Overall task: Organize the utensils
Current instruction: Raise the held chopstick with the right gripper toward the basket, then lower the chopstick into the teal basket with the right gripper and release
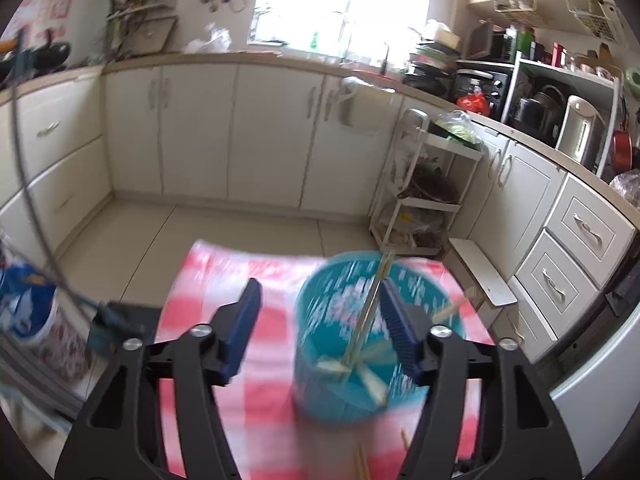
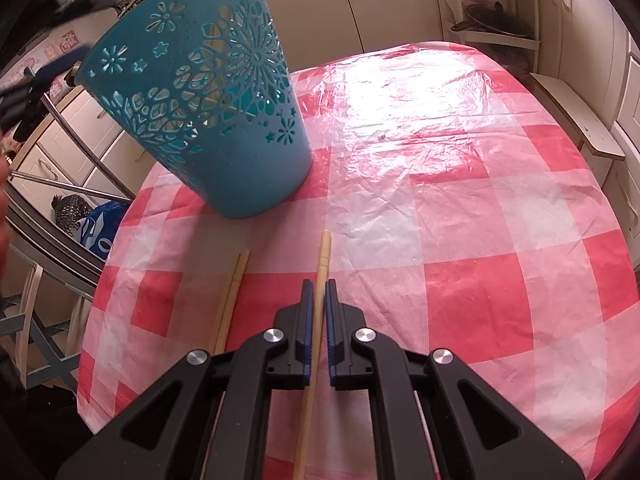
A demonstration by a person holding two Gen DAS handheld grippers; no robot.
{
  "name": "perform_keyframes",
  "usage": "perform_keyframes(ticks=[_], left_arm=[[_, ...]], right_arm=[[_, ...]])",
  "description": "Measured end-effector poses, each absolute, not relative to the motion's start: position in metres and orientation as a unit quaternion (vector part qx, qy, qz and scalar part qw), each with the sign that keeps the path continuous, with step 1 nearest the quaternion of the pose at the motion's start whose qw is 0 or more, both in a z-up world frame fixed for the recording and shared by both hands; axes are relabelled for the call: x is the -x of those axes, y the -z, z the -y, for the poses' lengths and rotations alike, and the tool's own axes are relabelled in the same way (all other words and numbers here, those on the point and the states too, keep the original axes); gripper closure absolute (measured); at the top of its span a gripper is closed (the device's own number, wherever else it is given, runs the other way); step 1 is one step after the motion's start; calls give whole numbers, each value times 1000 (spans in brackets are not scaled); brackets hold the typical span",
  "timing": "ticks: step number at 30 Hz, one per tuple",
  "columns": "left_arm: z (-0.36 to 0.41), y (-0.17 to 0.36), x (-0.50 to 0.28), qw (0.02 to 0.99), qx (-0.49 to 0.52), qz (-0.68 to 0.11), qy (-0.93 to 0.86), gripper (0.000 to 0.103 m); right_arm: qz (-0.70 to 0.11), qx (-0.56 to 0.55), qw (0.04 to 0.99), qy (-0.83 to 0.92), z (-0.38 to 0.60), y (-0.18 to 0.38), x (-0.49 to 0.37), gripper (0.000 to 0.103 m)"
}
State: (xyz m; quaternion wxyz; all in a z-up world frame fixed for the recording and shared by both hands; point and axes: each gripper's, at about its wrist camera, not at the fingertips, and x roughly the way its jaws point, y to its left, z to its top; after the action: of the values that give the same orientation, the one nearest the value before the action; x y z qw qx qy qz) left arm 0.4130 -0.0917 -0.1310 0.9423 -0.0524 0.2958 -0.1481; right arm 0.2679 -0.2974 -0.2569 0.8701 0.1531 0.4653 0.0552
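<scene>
A teal cut-out basket (image 1: 340, 360) stands on the red-and-white checked tablecloth (image 1: 264, 380). Several wooden chopsticks (image 1: 366, 312) lean inside it, one long stick rising past the rim. My left gripper (image 1: 320, 286) hovers above the basket's rim, open, and its pads press on nothing. In the right wrist view the basket (image 2: 208, 120) stands at the far left of the table. My right gripper (image 2: 319, 284) is shut on a single chopstick (image 2: 323, 252), low over the cloth. Two more chopsticks (image 2: 236, 280) lie together just left of it.
The tablecloth (image 2: 440, 200) stretches away to the right of the basket. A white shelf trolley (image 1: 424, 184) and a low wooden stool (image 1: 484, 276) stand beyond the table's far edge. Cream kitchen cabinets (image 1: 240, 132) line the walls. A metal chair frame (image 2: 60, 184) stands left of the table.
</scene>
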Motion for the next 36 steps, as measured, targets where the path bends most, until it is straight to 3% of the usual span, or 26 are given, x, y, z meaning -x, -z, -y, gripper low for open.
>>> perform_keyframes(ticks=[2, 8, 14, 21, 29, 33, 35, 36], left_arm=[[74, 141, -395, 941, 73, -304, 132, 29], [39, 181, -390, 917, 124, -366, 101, 29], [24, 176, -391, 923, 133, -350, 88, 28], [10, 175, -397, 916, 158, -362, 74, 28], [7, 173, -398, 913, 171, -363, 75, 28], [0, 173, -399, 912, 177, -364, 69, 28], [-4, 173, -400, 909, 186, -367, 66, 28], [-6, 173, -401, 908, 188, -368, 65, 28]], right_arm=[[-463, -137, 874, -56, 294, 257, -267, 97], [-450, -45, 891, -38, 268, 255, -261, 97], [-433, -103, 893, -74, 280, 245, -251, 97], [-334, -192, 911, -149, 290, 181, -227, 98], [-223, -199, 936, -183, 286, 75, -253, 99], [-264, -151, 943, -137, 283, 70, -266, 99], [-312, -149, 932, -113, 287, 93, -270, 98], [-349, -157, 919, -93, 291, 116, -273, 92]])
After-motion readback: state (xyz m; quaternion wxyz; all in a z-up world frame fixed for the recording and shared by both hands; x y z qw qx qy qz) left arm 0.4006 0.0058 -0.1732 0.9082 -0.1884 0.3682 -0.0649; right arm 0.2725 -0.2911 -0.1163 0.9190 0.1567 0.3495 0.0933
